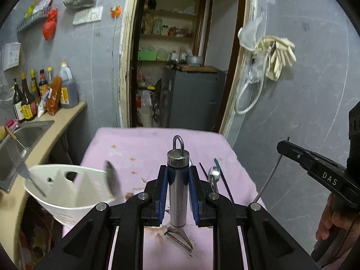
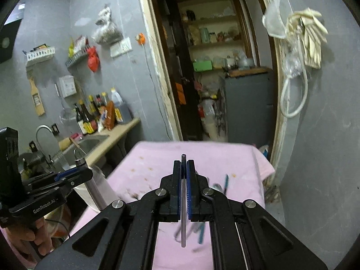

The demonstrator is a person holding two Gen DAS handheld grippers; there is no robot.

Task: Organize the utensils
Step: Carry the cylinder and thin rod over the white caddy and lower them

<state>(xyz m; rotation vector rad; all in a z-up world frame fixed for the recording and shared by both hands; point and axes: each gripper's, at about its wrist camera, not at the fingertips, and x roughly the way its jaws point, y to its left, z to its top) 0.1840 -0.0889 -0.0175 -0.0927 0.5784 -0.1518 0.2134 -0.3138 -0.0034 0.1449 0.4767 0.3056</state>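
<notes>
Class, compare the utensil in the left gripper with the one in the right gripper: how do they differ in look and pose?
The peeler in the left gripper has a thick steel barrel; the rod in the right gripper is a thin grey stick. The peeler carries a hanging loop at one end and a blade at the other; the rod is plain. Both are metallic, clamped between blue pads, above the pink cloth.

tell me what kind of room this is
Most likely a small home kitchen: a steel sink set in a counter, sauce bottles lined up against the wall, and a pantry with stocked shelves through the doorway.
</notes>
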